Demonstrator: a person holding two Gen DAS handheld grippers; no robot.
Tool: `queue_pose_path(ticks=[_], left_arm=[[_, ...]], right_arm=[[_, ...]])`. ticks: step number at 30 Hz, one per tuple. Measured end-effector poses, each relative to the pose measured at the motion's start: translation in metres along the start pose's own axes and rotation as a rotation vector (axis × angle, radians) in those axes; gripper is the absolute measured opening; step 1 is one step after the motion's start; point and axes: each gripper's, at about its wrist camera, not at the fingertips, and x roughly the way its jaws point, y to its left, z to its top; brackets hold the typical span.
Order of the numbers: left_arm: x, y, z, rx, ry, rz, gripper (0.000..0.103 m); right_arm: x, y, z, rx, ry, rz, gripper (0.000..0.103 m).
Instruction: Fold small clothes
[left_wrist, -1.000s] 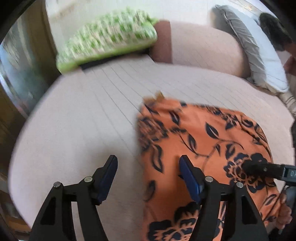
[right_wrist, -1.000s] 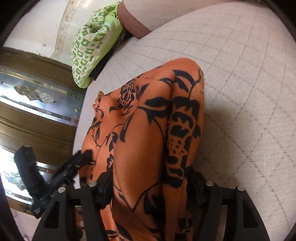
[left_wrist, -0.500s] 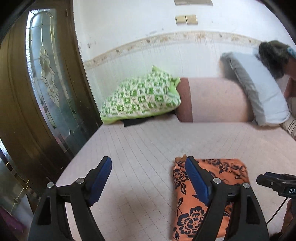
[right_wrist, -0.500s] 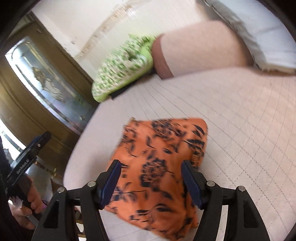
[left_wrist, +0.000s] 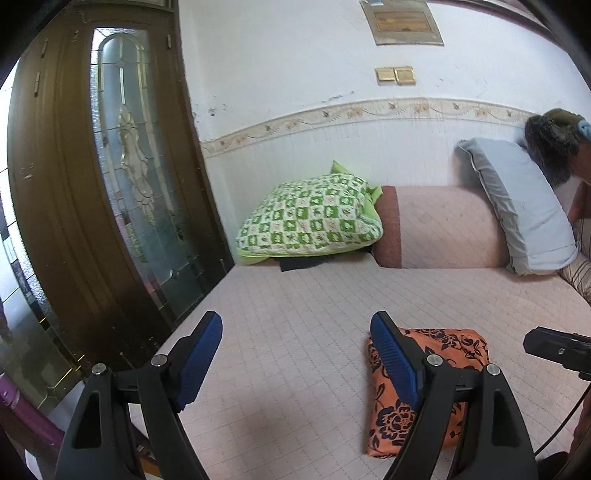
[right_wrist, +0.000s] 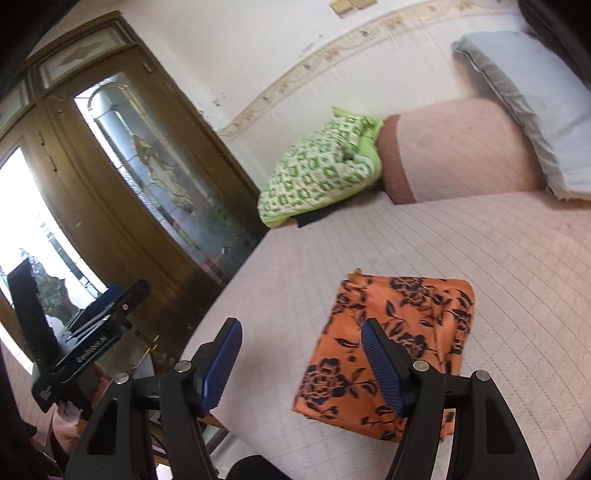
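An orange garment with a dark floral print (left_wrist: 439, 380) lies folded into a compact rectangle on the pink quilted bed (left_wrist: 317, 325). It also shows in the right wrist view (right_wrist: 391, 343). My left gripper (left_wrist: 295, 358) is open and empty, raised above the bed, with the garment behind its right finger. My right gripper (right_wrist: 301, 360) is open and empty, held above the garment's near left edge. The right gripper's tip shows at the right edge of the left wrist view (left_wrist: 557, 349), and the left gripper shows at the left of the right wrist view (right_wrist: 85, 332).
A green checked pillow (left_wrist: 310, 221), a pink bolster (left_wrist: 439, 227) and a grey pillow (left_wrist: 517, 206) lie along the wall at the bed's head. A wooden door with a glass panel (left_wrist: 110, 184) stands close to the bed's left edge.
Both grippers have pulled back and up from the garment. The right gripper, shut on the cloth a second ago, has let it go. The garment now lies folded on the bed.
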Motion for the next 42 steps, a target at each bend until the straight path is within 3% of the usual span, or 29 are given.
queue_pose_path(ticks=[18, 29, 31, 32, 34, 38, 42], left_arm=[[-0.064, 0.064, 0.008, -0.113, -0.055, 0.058, 0.084], [-0.087, 0.080, 0.010, -0.139, -0.088, 0.077, 0.084], [-0.087, 0.080, 0.009, -0.139, -0.089, 0.073, 0.087], [-0.084, 0.079, 0.007, -0.135, -0.085, 0.068, 0.094], [-0.075, 0.072, 0.003, -0.111, -0.063, 0.044, 0.098], [-0.029, 0.036, -0.027, 0.009, 0.100, -0.048, 0.098], [0.018, -0.013, -0.071, 0.135, 0.246, -0.105, 0.098]], right_arm=[[-0.043, 0.101, -0.012, -0.168, -0.058, 0.104, 0.070], [-0.063, 0.131, -0.019, -0.235, -0.087, 0.143, 0.070], [-0.066, 0.133, -0.020, -0.244, -0.089, 0.145, 0.070], [-0.066, 0.133, -0.020, -0.248, -0.090, 0.145, 0.070], [-0.069, 0.131, -0.020, -0.253, -0.095, 0.142, 0.070], [-0.075, 0.099, -0.016, -0.183, -0.108, 0.106, 0.070], [-0.084, 0.030, -0.017, -0.025, -0.117, 0.014, 0.071]])
